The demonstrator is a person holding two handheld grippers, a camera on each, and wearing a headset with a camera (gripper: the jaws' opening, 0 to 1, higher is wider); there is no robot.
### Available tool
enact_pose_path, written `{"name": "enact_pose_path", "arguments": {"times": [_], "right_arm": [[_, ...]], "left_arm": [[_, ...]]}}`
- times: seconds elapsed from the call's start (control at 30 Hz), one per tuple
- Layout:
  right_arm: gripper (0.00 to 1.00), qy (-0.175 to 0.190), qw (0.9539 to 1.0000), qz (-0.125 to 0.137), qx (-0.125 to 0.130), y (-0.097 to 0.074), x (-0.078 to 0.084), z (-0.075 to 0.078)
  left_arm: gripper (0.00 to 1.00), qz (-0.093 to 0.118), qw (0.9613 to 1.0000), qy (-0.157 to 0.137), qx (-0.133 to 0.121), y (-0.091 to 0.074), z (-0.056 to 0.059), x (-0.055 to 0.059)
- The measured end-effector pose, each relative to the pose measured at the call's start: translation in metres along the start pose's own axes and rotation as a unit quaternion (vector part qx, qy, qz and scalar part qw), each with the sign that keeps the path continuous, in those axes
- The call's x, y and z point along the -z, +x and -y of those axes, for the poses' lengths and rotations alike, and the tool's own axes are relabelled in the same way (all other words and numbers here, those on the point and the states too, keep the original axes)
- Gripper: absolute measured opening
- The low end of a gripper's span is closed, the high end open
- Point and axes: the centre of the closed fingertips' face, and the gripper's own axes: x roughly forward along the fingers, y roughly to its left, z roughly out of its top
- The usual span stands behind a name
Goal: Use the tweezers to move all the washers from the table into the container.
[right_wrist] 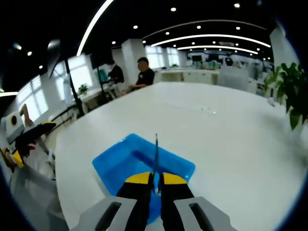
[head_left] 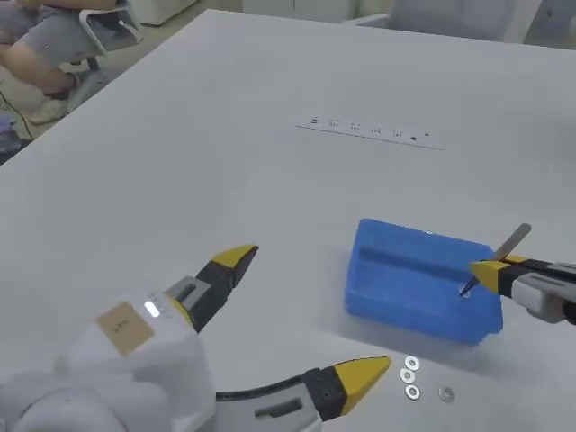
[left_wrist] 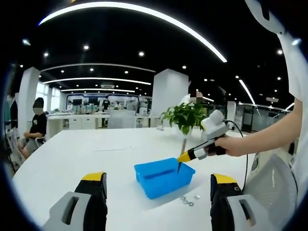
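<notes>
A blue container (head_left: pixel 418 281) stands on the white table (head_left: pixel 180 162). Several small metal washers (head_left: pixel 412 378) lie just in front of it, also seen as washers (left_wrist: pixel 187 199). My right gripper (head_left: pixel 497 273) is shut on thin metal tweezers (head_left: pixel 490 261), whose tip hangs over the container's right end. In the right gripper view the tweezers (right_wrist: pixel 156 151) point down into the container (right_wrist: pixel 137 161) from between the jaws of the right gripper (right_wrist: pixel 155 179). Whether the tip holds a washer is too small to tell. My left gripper (head_left: pixel 301 313) stands open, left of the container (left_wrist: pixel 163 177).
A flat white strip with small markings (head_left: pixel 369 129) lies farther back on the table. A seated person (head_left: pixel 45 40) is at the far left corner. A potted plant (left_wrist: pixel 185 115) stands beyond the table's far side.
</notes>
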Motion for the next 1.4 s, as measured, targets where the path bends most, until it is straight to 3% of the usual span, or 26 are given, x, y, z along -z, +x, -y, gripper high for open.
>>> {"name": "enact_pose_path", "arguments": {"times": [0.2, 0.4, 0.7, 0.87, 1.07, 1.23, 1.4], "right_arm": [[0.03, -0.029, 0.9993, -0.022, 0.006, 0.009, 0.009, -0.003], [0.04, -0.041, 0.9987, -0.026, 0.014, 0.012, 0.011, -0.001], [0.04, -0.043, 0.999, -0.011, 0.011, 0.004, 0.003, -0.008], [0.03, -0.04, 0.9991, 0.017, -0.003, -0.01, -0.014, -0.024], [0.03, -0.03, 0.9983, 0.044, -0.021, -0.031, -0.022, -0.048], [0.03, -0.025, 0.9976, 0.055, -0.034, -0.042, -0.022, -0.067], [0.03, -0.025, 0.9972, 0.048, -0.052, -0.041, -0.011, -0.084]], "left_arm": [[0.9, -0.006, 1.0, -0.003, -0.003, -0.001, -0.003, 0.003], [0.94, 0.007, 0.9999, -0.011, -0.01, -0.002, -0.009, -0.001], [0.94, 0.001, 0.9999, -0.015, -0.008, -0.002, -0.007, 0.002], [0.94, -0.005, 0.9999, -0.014, -0.005, -0.001, -0.006, 0.003], [0.94, -0.007, 0.9998, -0.017, -0.002, -0.001, -0.004, 0.004], [0.93, -0.009, 0.9998, -0.017, 0.0, -0.001, -0.004, 0.005], [0.93, -0.014, 0.9998, -0.015, 0.001, -0.001, -0.003, 0.007]]}}
